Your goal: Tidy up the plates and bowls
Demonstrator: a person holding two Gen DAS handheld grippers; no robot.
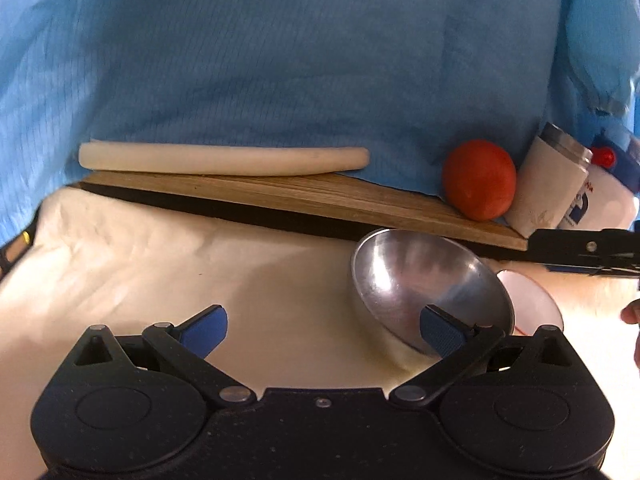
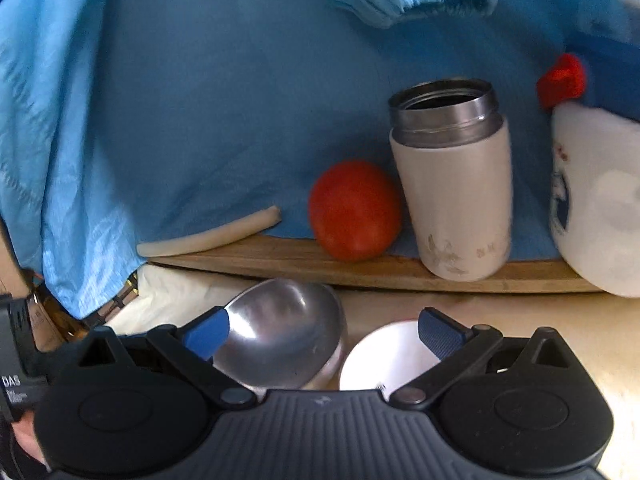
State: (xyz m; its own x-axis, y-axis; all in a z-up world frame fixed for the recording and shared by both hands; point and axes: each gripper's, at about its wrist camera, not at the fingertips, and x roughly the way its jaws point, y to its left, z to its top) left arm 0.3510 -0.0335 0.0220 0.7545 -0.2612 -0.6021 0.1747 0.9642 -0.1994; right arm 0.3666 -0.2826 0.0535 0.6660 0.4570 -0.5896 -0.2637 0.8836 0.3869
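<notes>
Both grippers are gaping wide, holding nothing: the left gripper (image 1: 323, 330) is flanking the shiny round steel bowl (image 1: 428, 296), the right gripper (image 2: 323, 330) is hovering above the smooth white bowl (image 2: 390, 358) just beside it; the raised wooden board (image 2: 360, 268) is edging the cream cloth (image 1: 180, 264) behind them.

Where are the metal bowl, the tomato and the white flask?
metal bowl (image 1: 424, 280), left wrist view, on its shiny inner surface.
tomato (image 2: 354, 210), right wrist view, on the middle of its red skin.
white flask (image 2: 460, 200), right wrist view, on its white body.

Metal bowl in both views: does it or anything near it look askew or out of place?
Yes. The metal bowl sits tipped on its side on the white cloth, its opening facing sideways, beside a white bowl. The flask on the wooden board has no lid. Nothing looks spilled.
</notes>
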